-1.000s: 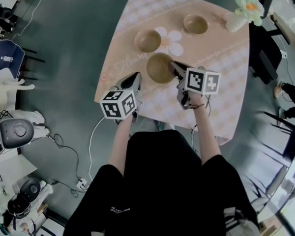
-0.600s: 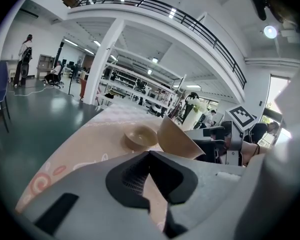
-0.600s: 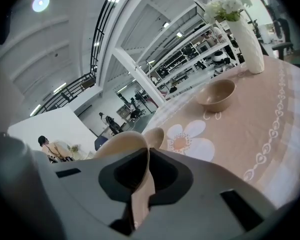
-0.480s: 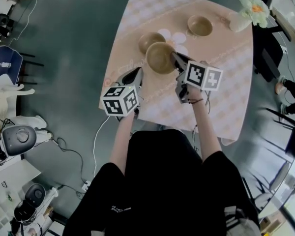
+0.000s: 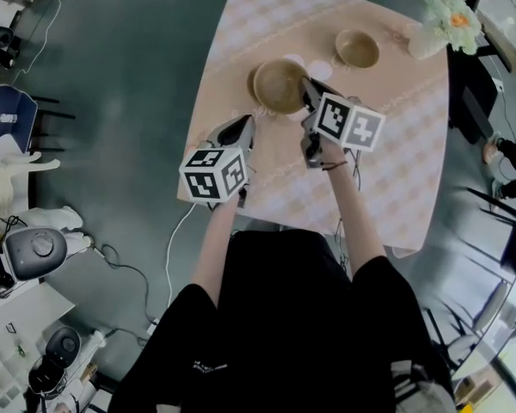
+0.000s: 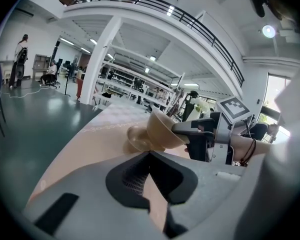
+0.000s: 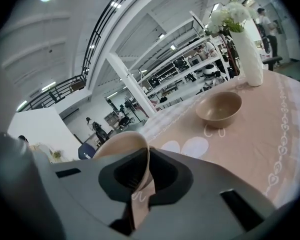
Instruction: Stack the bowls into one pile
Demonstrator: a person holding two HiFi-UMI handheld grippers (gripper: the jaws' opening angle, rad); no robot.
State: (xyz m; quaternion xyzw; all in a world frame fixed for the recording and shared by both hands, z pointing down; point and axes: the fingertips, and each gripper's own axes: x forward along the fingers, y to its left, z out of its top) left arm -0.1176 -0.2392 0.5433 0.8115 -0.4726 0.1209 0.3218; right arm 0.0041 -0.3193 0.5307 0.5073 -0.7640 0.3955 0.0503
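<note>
My right gripper (image 5: 306,94) is shut on the rim of a tan bowl (image 5: 279,84) and holds it tilted in the air over a second tan bowl (image 6: 134,139) that stands on the pink table (image 5: 387,170). In the head view the held bowl covers almost all of that lower one. The right gripper view has the held bowl's rim (image 7: 125,143) pinched between the jaws. A third tan bowl (image 5: 357,48) stands further right, apart from the others. Shut and holding nothing, my left gripper (image 5: 243,128) hangs over the table's left part, short of the bowls.
A white vase with flowers (image 5: 445,22) stands at the table's far right corner, close behind the third bowl (image 7: 220,109). A white flower print (image 5: 324,65) marks the cloth between the bowls. Dark floor surrounds the table; chairs and equipment stand at the left.
My right gripper has carried the bowl away from the person, from beside the left bowl to over it. The left gripper has moved forward a little over the table.
</note>
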